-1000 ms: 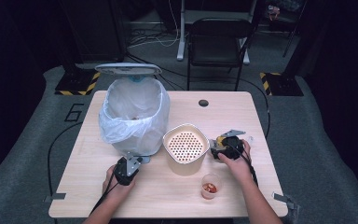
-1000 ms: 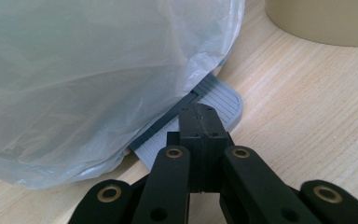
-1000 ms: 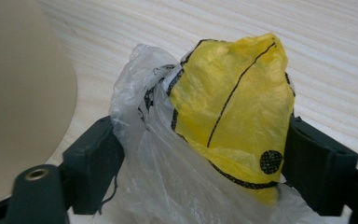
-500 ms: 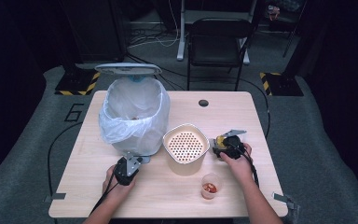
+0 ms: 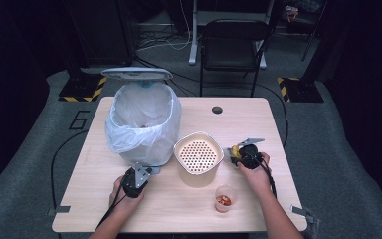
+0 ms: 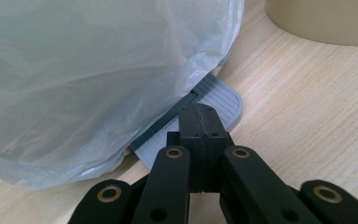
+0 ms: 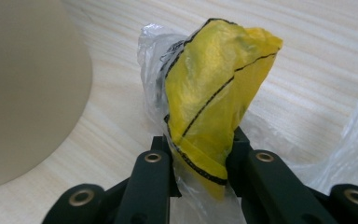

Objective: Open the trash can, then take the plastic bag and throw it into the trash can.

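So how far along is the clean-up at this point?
Done: the bin lid is up, with the shut left tool resting on its pedal. In hand: the right tool has just been closing on the yellow wrapper beside the beige pot. Left: the wrapper has yet to go to the bin, and the cup sits untouched.

A beige strainer tub stands mid-table; a small clear cup of red bits sits near it to the right, and a black chair waits beyond the far edge
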The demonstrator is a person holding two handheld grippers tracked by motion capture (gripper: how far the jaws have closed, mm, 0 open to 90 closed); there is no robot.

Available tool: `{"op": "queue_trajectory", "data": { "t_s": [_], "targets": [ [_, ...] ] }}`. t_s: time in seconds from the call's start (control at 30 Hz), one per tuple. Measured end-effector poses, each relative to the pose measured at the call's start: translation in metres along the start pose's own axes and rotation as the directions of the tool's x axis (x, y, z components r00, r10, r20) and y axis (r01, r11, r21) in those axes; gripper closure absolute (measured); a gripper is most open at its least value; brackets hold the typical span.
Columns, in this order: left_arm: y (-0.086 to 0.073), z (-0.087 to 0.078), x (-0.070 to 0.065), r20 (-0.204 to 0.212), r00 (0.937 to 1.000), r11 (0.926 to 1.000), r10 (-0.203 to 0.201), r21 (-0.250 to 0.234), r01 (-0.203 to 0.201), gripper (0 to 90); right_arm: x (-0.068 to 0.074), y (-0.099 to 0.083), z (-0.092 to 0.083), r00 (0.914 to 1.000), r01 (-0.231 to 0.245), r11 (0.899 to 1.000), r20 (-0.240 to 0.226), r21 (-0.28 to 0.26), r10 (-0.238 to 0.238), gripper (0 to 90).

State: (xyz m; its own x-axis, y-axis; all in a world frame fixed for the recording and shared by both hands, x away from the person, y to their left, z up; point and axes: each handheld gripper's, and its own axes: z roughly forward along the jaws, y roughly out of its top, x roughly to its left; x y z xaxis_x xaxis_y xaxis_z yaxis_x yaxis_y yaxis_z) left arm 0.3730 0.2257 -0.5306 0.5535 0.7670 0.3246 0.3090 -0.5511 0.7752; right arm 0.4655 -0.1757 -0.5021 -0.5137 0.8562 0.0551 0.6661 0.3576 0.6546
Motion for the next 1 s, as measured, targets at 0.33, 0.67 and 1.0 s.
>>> {"op": "queue_trajectory", "data": {
  "t_s": [0.33, 0.67, 1.0],
  "targets": [
    [0.0, 0.0, 0.001, 0.003, 1.0, 1.0, -0.006, -0.001, 0.006, 90.0, -0.004, 0.02, -0.044, 0.9996, 0.018, 0.999, -0.021, -0.051, -0.019, 79.5],
    [0.0, 0.0, 0.001, 0.004, 1.0, 1.0, -0.008, -0.001, 0.008, 90.0, -0.006, 0.036, -0.077, 0.9983, 0.035, 0.997, -0.043, -0.068, -0.038, 79.3],
    [0.0, 0.0, 0.001, 0.003, 1.0, 1.0, -0.002, 0.002, 0.002, 90.0, -0.008, 0.05, -0.102, 0.997, 0.044, 0.994, -0.058, -0.102, -0.05, 78.9]
  ]
}}
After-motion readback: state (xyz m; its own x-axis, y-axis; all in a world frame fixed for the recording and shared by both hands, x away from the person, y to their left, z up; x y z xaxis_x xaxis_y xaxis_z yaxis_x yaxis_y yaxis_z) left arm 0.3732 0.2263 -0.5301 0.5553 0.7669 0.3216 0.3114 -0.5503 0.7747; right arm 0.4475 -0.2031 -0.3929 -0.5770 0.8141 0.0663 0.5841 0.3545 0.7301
